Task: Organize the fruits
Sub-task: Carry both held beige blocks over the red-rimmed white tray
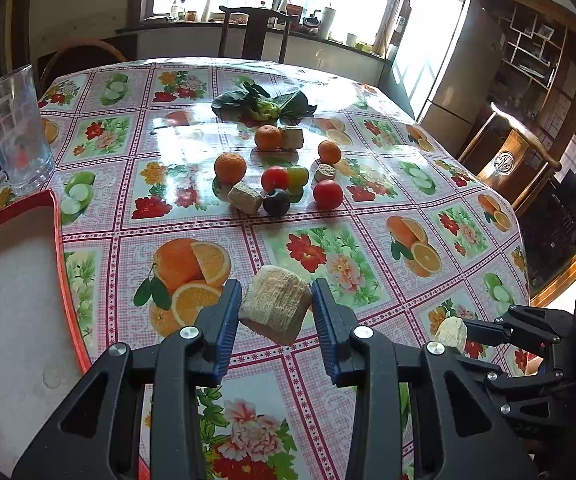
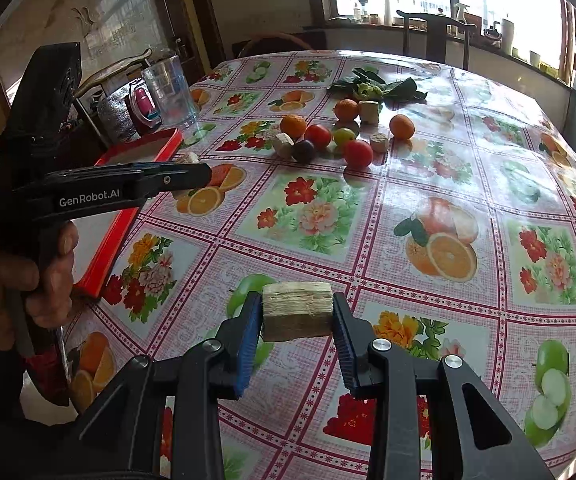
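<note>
My left gripper point(image 1: 276, 292) is shut on a pale fibrous chunk point(image 1: 275, 308), held above the tablecloth just right of the red tray point(image 1: 59, 240). My right gripper point(image 2: 296, 300) is shut on a second chunk point(image 2: 298, 312), low over the near table. Each gripper also shows in the other's view: the right gripper point(image 1: 454, 330) at the lower right, the left gripper point(image 2: 195, 168) beside the tray point(image 2: 127, 220). At mid-table lie three oranges point(image 1: 229, 167), two tomatoes point(image 1: 328, 194), a green fruit point(image 1: 298, 176), a dark plum point(image 1: 276, 201) and three more chunks point(image 1: 244, 197).
A glass mug point(image 1: 11, 128) stands behind the tray at the table's left edge. Leafy greens point(image 1: 263, 104) lie beyond the fruit. A hand point(image 2: 27, 280) grips the left tool. Wooden chairs stand at the far side point(image 1: 253, 32) and to the right point(image 1: 516, 160).
</note>
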Available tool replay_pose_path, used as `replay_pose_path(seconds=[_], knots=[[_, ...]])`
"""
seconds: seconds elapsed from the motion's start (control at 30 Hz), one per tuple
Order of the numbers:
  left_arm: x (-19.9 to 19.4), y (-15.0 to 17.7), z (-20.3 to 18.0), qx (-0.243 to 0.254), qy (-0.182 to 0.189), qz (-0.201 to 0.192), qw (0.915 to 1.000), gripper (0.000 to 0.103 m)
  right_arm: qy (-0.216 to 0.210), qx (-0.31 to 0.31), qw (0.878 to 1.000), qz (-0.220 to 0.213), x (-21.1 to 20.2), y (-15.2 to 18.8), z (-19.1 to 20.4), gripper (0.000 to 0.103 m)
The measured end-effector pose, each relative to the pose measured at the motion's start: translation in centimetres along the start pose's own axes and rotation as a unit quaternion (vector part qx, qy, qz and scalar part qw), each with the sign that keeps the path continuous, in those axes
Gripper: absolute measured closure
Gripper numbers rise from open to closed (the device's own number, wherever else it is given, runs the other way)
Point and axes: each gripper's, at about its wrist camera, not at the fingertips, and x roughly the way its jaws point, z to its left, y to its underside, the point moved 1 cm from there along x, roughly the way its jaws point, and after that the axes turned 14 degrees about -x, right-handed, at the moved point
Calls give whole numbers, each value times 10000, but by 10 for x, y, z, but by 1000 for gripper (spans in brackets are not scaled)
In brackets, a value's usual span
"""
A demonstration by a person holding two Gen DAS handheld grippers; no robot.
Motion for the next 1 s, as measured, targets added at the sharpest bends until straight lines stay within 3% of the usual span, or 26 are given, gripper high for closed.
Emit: replay_pose_path(seconds=[0.37,1.0], knots=[[-22,6,14,-109,-22,-120,9999,69,-204,-93,9997,-85,-2,-10,15,68],[-68,6,40,-97,-399,-658,9970,69,-591,-490,9965,-318,1,-46,54,68]])
